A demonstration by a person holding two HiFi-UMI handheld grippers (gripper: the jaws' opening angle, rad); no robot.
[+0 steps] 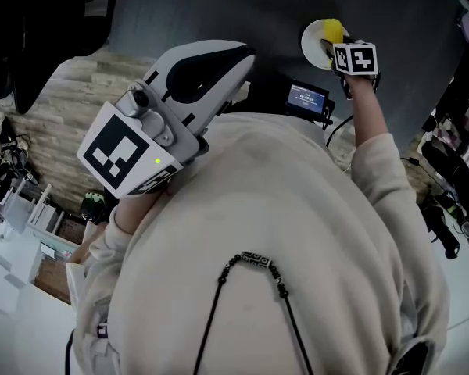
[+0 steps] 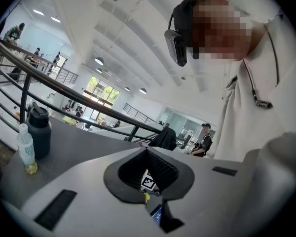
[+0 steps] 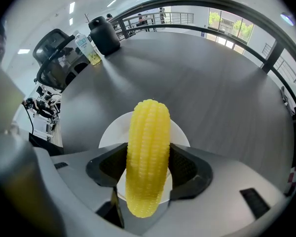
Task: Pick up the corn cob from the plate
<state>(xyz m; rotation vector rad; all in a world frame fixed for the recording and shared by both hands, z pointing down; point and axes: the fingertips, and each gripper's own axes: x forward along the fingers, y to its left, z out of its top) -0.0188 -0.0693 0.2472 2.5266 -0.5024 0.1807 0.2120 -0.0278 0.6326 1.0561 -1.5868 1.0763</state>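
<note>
The yellow corn cob stands upright between the two black pads of my right gripper, and both pads press its sides. Right beneath it is the small white plate on the dark grey table. In the head view the corn cob and the plate show at the far end of my outstretched right arm, just past the right gripper. My left gripper is held near my chest; in its own view the left gripper has its jaw tips together with nothing held.
A black flask and a clear bottle of yellow liquid stand at the table's far edge, by a black chair. A curved railing runs behind. A small device with a lit screen lies near my right elbow.
</note>
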